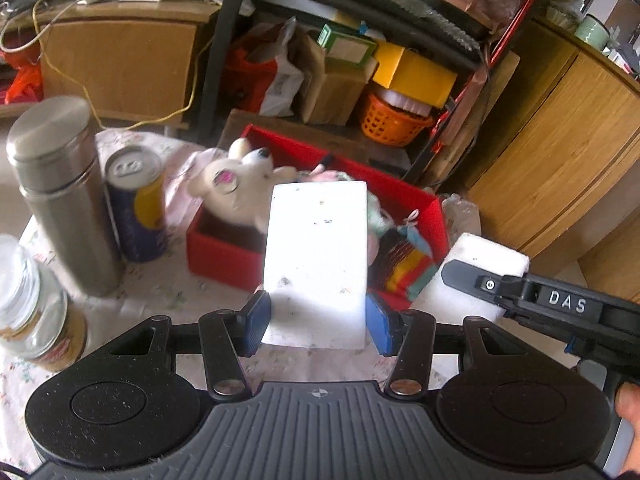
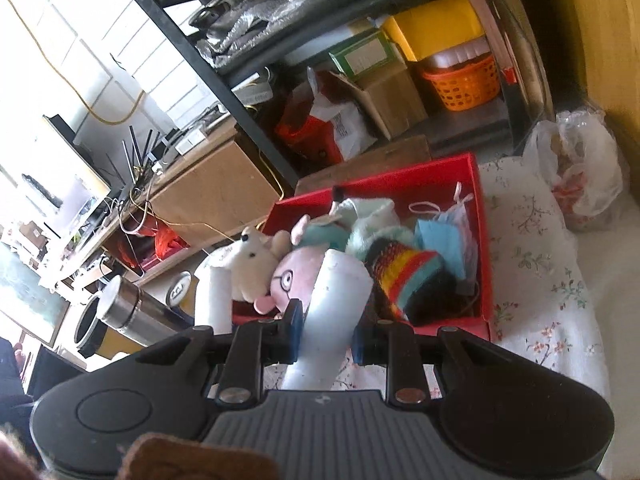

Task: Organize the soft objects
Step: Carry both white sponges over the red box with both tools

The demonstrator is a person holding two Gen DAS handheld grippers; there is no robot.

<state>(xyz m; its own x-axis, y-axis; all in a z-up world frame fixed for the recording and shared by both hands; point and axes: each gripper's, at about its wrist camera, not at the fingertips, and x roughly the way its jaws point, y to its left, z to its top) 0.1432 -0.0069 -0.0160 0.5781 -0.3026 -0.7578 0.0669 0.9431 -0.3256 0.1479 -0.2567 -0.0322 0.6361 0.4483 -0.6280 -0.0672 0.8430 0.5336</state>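
Observation:
My left gripper [image 1: 318,320] is shut on a white foam block [image 1: 318,256], held just in front of the red box [image 1: 224,258]. My right gripper [image 2: 326,334] is shut on a second white foam block [image 2: 330,312], which also shows at the right of the left wrist view [image 1: 480,264]. The red box [image 2: 484,240] holds a white plush mouse [image 2: 256,264], a pink plush [image 2: 298,276], a striped knitted piece [image 2: 404,276] and blue face masks [image 2: 448,244]. The plush mouse [image 1: 244,184] leans at the box's left end.
A steel flask [image 1: 60,192], a blue and yellow can [image 1: 138,204] and a glass jar [image 1: 36,308] stand left of the box on the floral cloth [image 2: 540,280]. A plastic bag [image 2: 580,168] lies at the right. Cluttered shelves stand behind.

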